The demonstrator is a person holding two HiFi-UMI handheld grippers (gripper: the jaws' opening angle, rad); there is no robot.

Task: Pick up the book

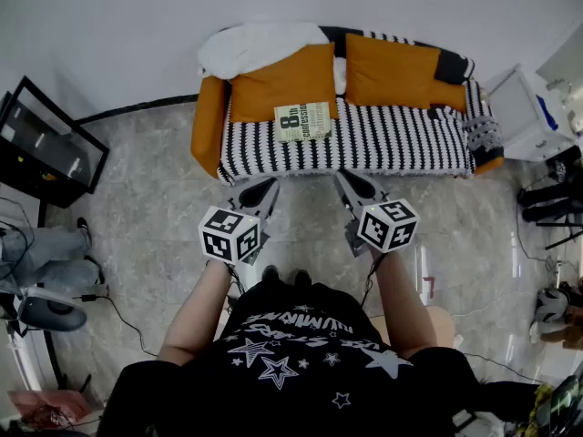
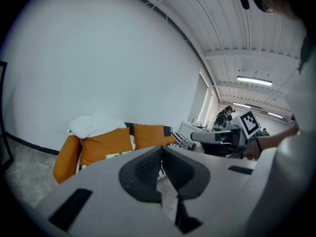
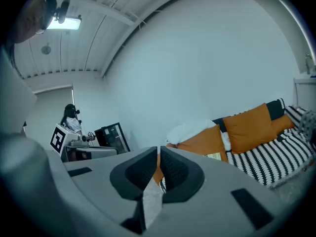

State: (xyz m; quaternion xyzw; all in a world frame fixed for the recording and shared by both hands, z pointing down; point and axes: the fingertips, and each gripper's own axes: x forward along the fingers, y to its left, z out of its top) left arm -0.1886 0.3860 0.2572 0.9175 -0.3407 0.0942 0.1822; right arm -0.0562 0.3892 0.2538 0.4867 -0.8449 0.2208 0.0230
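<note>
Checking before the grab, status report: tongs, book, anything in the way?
Left tongs and right tongs shut, empty. Book on sofa seat, by an orange cushion, untouched. Nothing in the way.

Bright, even indoor light, no hard shadows. Ceiling strip lamp (image 2: 254, 80) glows in the left gripper view, and a 2nd lamp (image 3: 66, 23) sits top left in the right gripper view. Faint sheen on floor (image 1: 137, 189). All 3 views fisheye: walls bow, corners go black. Jaws close up look soft, bkgd fairly sharp.

Book (image 1: 303, 121) cover's fine print illegible
</note>
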